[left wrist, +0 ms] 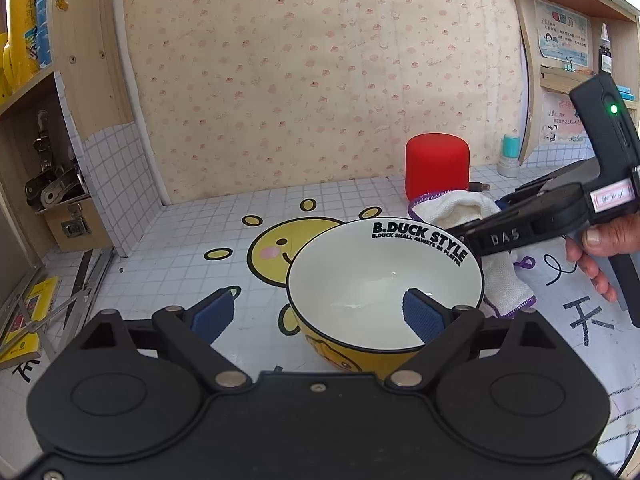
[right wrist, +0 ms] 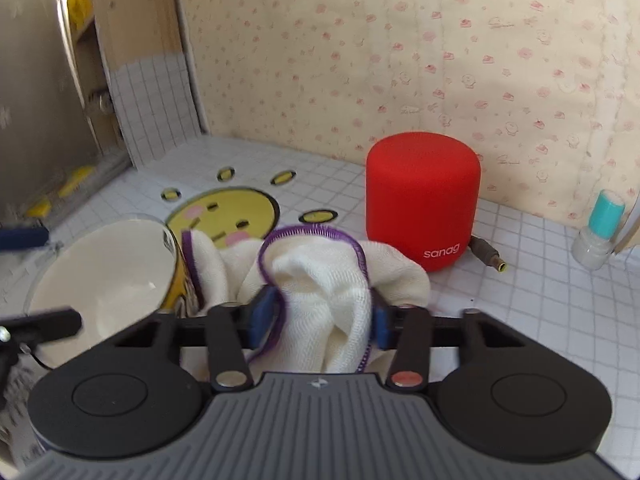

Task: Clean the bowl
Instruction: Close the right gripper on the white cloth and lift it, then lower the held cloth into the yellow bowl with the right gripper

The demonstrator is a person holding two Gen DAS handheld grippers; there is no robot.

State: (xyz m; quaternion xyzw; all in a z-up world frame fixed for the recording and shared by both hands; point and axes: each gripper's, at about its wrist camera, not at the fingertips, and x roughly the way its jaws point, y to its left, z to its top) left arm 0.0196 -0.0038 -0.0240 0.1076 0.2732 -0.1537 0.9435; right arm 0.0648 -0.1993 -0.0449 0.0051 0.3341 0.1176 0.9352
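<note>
A yellow duck bowl (left wrist: 384, 280) with a white inside stands on the tiled table; it also shows at the left of the right wrist view (right wrist: 104, 276). My left gripper (left wrist: 320, 314) is open, its right finger (left wrist: 424, 316) inside the bowl's near rim and its left finger (left wrist: 212, 312) outside. A white cloth with purple trim (right wrist: 320, 280) lies bunched right of the bowl; it also shows in the left wrist view (left wrist: 460, 208). My right gripper (right wrist: 320, 312) is shut on the cloth, beside the bowl.
A red sanag speaker (right wrist: 422, 200) stands behind the cloth, with a cable plug (right wrist: 490, 258) beside it. A small teal-capped bottle (right wrist: 600, 232) is at the far right. Wooden shelves with tools (left wrist: 52, 184) flank the left side, more shelves (left wrist: 568, 40) the right.
</note>
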